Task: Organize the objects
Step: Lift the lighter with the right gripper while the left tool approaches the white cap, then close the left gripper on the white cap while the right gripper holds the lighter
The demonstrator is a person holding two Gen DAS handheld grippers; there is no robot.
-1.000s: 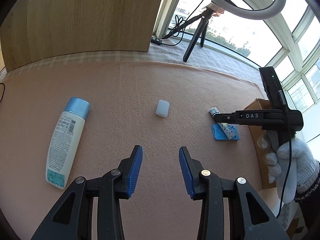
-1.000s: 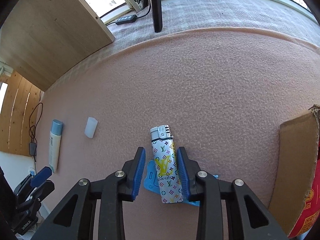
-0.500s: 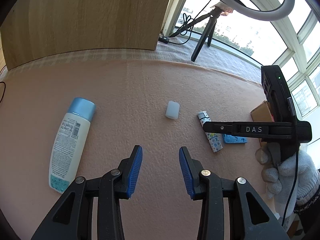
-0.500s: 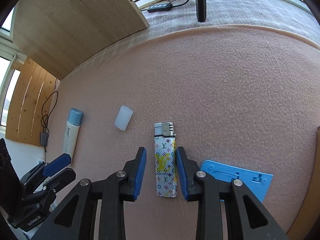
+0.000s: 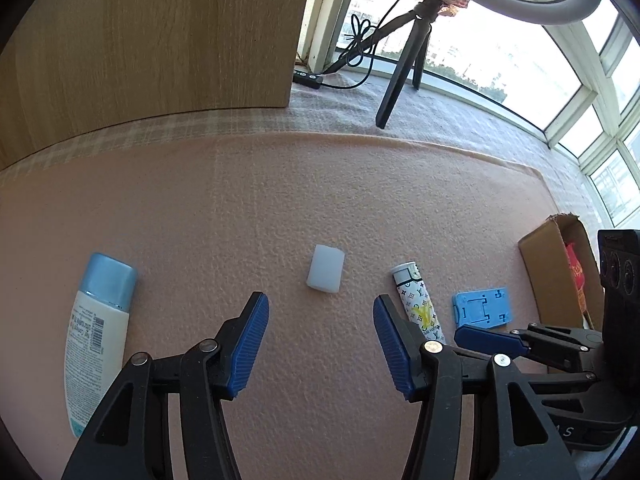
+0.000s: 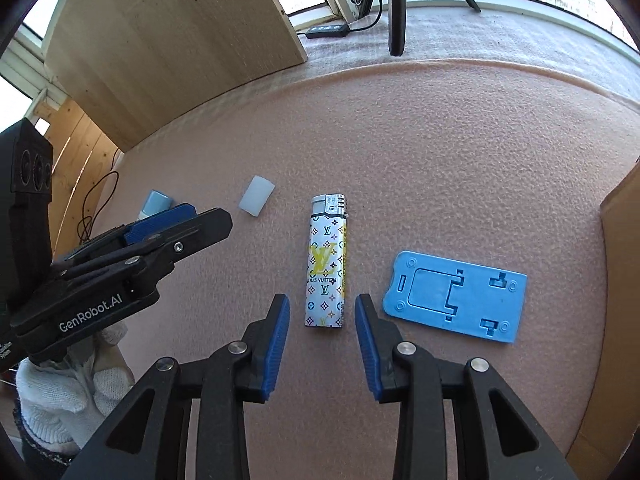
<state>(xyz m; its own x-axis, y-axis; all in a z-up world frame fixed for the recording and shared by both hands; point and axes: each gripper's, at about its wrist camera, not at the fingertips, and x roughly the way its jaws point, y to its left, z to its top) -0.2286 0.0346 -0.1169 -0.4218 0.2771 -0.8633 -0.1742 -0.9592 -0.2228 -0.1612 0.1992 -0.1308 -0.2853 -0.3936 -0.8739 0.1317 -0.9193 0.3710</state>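
A white patterned lighter (image 6: 326, 264) (image 5: 418, 302) lies flat on the pink mat, just ahead of my open right gripper (image 6: 320, 320), whose fingers are apart and touch nothing. A blue plastic phone stand (image 6: 456, 296) (image 5: 482, 306) lies to the lighter's right. A small white cap (image 5: 326, 268) (image 6: 257, 195) sits ahead of my open, empty left gripper (image 5: 320, 340). A white bottle with a light-blue cap (image 5: 98, 328) lies at the left; only its cap (image 6: 157, 202) shows in the right wrist view.
A cardboard box (image 5: 556, 264) stands open at the mat's right edge. A wooden panel (image 5: 152, 40) rises at the back left. A tripod (image 5: 404, 60) with a ring light and cables stands by the window. A gloved hand (image 6: 60, 392) holds the left gripper.
My right gripper carried the lighter left off the blue stand, set it on the mat and opened, backing away a little. The left gripper moved closer to the white cap.
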